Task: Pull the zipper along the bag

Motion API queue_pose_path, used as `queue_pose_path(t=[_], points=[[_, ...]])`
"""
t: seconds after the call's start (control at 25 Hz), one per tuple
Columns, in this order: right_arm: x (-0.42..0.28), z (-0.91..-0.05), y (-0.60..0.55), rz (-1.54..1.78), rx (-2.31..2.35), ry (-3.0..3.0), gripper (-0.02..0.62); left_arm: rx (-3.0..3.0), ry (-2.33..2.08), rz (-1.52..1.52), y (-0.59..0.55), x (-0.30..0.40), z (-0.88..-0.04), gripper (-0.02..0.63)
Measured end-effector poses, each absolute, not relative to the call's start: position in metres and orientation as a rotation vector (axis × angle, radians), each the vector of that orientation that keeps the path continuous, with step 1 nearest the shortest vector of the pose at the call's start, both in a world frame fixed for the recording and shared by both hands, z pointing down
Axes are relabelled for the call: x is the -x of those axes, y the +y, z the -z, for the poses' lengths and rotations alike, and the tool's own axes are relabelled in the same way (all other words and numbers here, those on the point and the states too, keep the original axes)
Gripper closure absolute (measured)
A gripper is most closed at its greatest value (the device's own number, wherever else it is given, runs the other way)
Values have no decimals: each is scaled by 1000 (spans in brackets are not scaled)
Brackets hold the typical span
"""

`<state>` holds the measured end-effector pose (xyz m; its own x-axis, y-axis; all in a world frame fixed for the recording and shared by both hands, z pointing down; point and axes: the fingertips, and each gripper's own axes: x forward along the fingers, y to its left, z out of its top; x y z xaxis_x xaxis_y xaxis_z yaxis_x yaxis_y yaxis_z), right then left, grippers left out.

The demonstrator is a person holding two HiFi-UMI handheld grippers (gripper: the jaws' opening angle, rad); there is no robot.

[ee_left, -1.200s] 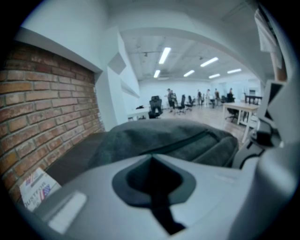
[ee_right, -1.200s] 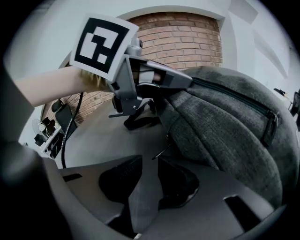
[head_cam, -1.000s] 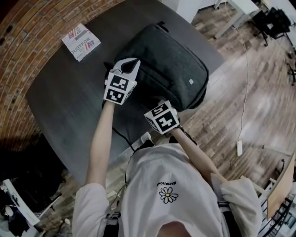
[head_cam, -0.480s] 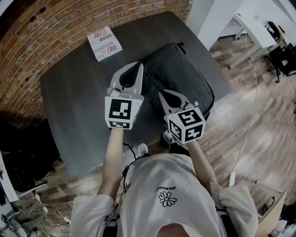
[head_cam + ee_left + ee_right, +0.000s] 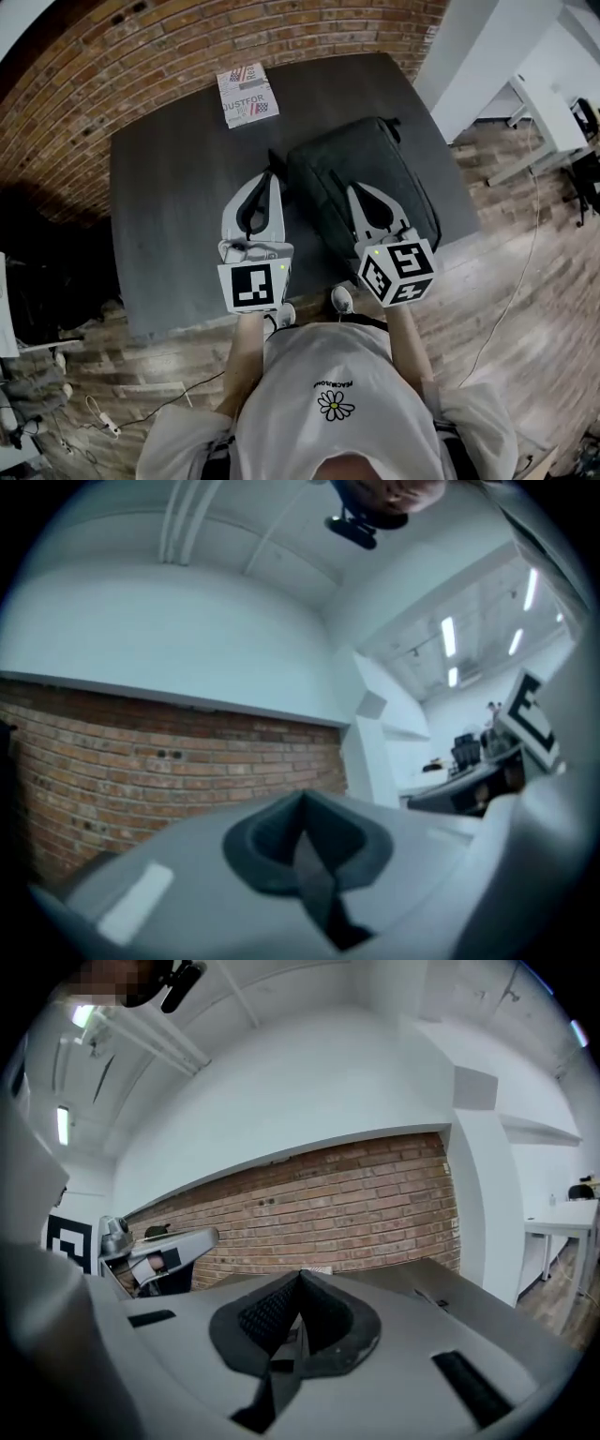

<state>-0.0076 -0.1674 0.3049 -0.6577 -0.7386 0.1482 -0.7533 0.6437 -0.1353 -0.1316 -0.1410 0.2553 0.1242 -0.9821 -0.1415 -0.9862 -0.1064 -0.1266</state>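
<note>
Table (image 5: pixel 159 216) lies bare left of the bag (image 5: pixel 349 157); 1 booklet (image 5: pixel 247 96) occupies its far edge.

From overhead, the right tool (image 5: pixel 354 189) masks the near right part of the dark backpack (image 5: pixel 361 159) on the counter (image 5: pixel 169 216); the bag's zipper is too small to trace. Beyond the left tool (image 5: pixel 271 180), only the largest lettering on the booklet (image 5: pixel 247 96) is legible, the finer print lost.
</note>
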Motion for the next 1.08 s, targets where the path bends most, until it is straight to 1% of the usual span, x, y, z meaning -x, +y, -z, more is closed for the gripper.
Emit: queue_pose_path(t=[0.12,0.24,0.6,0.76,1.08], points=[[7,-304,-165,-203,-1220,-2781,595,2154,2038,65,-134,145,-274,606],[7,-307,-163,-160,-1169,-2793,595,2130,2106,84,-127,153,-283,606],[9,-315,-166,-149,-1129,-2800,595,2067,2168,49,-118,153,-283,606],[7,-316,-166,-144,-1119,-2801,595,2068,2179,97,-114,154,-289,606],[11,-317,-169,-148,-1108,-2791,595,2044,2187,75,-115,162,-282,606]])
